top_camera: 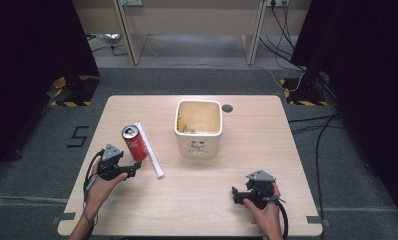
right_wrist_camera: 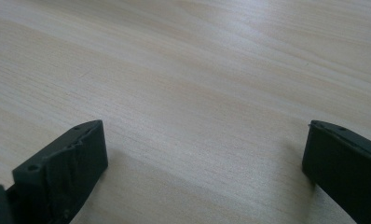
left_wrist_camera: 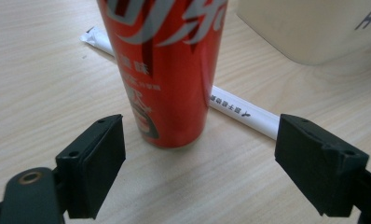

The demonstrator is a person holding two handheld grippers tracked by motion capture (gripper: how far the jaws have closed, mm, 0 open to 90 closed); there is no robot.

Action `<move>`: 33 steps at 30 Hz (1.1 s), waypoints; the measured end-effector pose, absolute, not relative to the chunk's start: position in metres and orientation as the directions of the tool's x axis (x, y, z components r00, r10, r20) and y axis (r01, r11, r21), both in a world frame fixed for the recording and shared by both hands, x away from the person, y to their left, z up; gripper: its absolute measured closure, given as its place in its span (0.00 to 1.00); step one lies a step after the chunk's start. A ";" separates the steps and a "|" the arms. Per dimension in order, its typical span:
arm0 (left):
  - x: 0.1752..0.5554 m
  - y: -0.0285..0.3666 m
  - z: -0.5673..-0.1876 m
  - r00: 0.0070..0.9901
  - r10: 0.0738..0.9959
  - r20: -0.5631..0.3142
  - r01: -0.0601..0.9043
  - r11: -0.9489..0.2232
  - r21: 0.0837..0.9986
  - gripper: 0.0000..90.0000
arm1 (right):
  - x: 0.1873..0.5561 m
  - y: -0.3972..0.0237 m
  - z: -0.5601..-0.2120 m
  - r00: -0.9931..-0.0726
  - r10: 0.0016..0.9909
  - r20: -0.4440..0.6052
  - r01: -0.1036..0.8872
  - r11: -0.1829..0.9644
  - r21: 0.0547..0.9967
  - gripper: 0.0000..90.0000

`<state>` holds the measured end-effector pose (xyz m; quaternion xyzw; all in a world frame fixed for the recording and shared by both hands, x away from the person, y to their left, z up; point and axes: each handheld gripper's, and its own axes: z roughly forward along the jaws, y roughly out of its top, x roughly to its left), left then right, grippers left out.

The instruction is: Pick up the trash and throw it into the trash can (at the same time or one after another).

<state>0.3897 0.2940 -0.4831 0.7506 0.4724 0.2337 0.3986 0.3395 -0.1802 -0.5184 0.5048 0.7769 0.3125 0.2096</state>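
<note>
High view — can (top_camera: 134, 142) upright, axis vertical.

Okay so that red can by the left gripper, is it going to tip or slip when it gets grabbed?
The red can stands upright, tall on a narrow base, so a high push would probably tip it. Its glossy round wall may slip between the left gripper's open jaws. On its side it would likely roll, perhaps against the wrapped straw behind it.

1 red can (top_camera: 134, 142), 1 wrapped straw (top_camera: 150, 150), 1 cream bin (top_camera: 198, 128), 1 table (top_camera: 197, 200), 2 grippers
</note>
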 end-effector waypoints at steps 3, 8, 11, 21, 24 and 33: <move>0.393 0.295 -0.480 0.439 0.898 -0.028 0.520 -0.229 0.823 0.17 | 0.339 -0.180 -0.518 -0.403 0.915 -0.011 0.653 0.296 0.697 0.00; 0.399 0.295 -0.478 0.435 0.900 -0.031 0.516 -0.221 0.827 0.17 | 0.339 -0.180 -0.518 -0.403 0.915 -0.011 0.653 0.295 0.697 0.00; 0.405 0.295 -0.478 0.431 0.902 -0.029 0.517 -0.221 0.827 0.17 | 0.339 -0.180 -0.518 -0.403 0.915 -0.011 0.653 0.295 0.697 0.00; 0.415 0.291 -0.478 0.427 0.904 -0.026 0.514 -0.219 0.829 0.17 | 0.339 -0.180 -0.518 -0.403 0.915 -0.011 0.653 0.296 0.697 0.00; 0.419 0.290 -0.479 0.427 0.904 -0.023 0.515 -0.221 0.828 0.18 | 0.339 -0.180 -0.518 -0.403 0.915 -0.011 0.653 0.296 0.697 0.00; 0.426 0.291 -0.481 0.417 0.908 -0.023 0.520 -0.218 0.826 0.20 | 0.339 -0.180 -0.518 -0.403 0.915 -0.011 0.653 0.296 0.697 0.00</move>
